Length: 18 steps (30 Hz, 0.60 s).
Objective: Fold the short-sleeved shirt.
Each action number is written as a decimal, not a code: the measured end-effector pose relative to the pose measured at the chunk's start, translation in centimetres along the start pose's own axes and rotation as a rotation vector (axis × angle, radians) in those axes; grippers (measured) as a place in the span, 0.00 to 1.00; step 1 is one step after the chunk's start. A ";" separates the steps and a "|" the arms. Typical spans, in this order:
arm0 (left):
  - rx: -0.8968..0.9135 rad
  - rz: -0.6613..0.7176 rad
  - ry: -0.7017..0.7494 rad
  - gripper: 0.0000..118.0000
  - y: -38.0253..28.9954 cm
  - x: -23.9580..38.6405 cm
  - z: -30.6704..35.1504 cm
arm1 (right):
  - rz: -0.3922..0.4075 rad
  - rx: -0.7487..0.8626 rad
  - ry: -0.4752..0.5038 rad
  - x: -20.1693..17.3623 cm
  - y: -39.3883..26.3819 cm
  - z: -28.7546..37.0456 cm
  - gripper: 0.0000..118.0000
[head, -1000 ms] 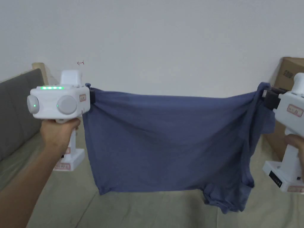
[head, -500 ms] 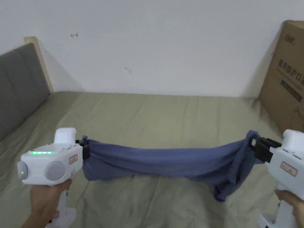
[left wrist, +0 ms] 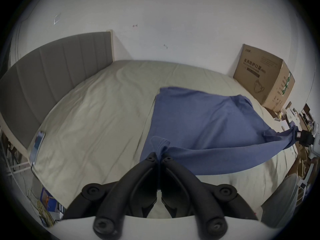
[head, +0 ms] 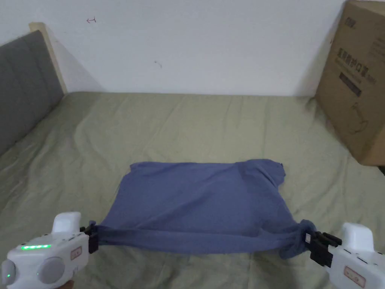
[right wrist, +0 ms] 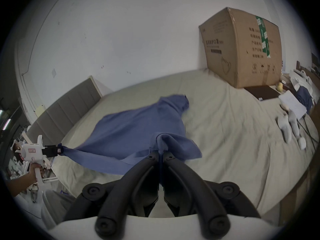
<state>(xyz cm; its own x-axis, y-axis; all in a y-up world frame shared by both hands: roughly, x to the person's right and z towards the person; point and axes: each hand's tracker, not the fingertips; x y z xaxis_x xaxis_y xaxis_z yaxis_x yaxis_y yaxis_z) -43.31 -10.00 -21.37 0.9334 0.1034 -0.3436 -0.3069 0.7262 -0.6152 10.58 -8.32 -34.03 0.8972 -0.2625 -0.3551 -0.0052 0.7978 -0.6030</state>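
Note:
The blue short-sleeved shirt (head: 199, 199) lies spread on the olive bed sheet, its far part flat and its near edge stretched taut just above the bed. My left gripper (head: 91, 237) is shut on the near left corner of the shirt (left wrist: 199, 122), the cloth bunched between its jaws (left wrist: 160, 157). My right gripper (head: 314, 244) is shut on the near right corner, where the shirt (right wrist: 138, 127) folds into a small lump at the jaws (right wrist: 161, 154). A sleeve pokes out at the far right of the shirt.
A large cardboard box (head: 357, 79) stands on the bed at the far right, against the white wall. A grey headboard (head: 22, 82) runs along the left. Small items and papers (right wrist: 290, 105) lie on the bed beyond the box. The bed (head: 188, 128) spreads wide around the shirt.
Both grippers have come down and toward me with the shirt. It hung in the air before; now most of it lies spread on the bed.

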 end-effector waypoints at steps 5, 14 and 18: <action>-0.049 0.010 0.014 0.01 -4.3 -0.7 0.9 | 0.012 -0.093 -0.034 -0.3 -4.4 1.5 0.02; -0.174 0.033 0.069 0.01 -8.2 -0.7 0.0 | -0.016 -0.314 -0.192 -1.1 -9.5 -0.6 0.02; -0.228 0.053 0.079 0.04 -8.4 -0.5 -0.4 | -0.036 -0.333 -0.231 -1.5 -9.9 -1.3 0.02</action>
<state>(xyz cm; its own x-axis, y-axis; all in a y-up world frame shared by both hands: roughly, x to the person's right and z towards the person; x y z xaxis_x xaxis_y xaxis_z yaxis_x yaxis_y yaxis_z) -41.28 -16.39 -16.31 0.9001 0.0770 -0.4287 -0.3974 0.5479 -0.7361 8.67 -16.53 -28.46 0.9748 -0.1284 -0.1823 -0.0803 0.5608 -0.8240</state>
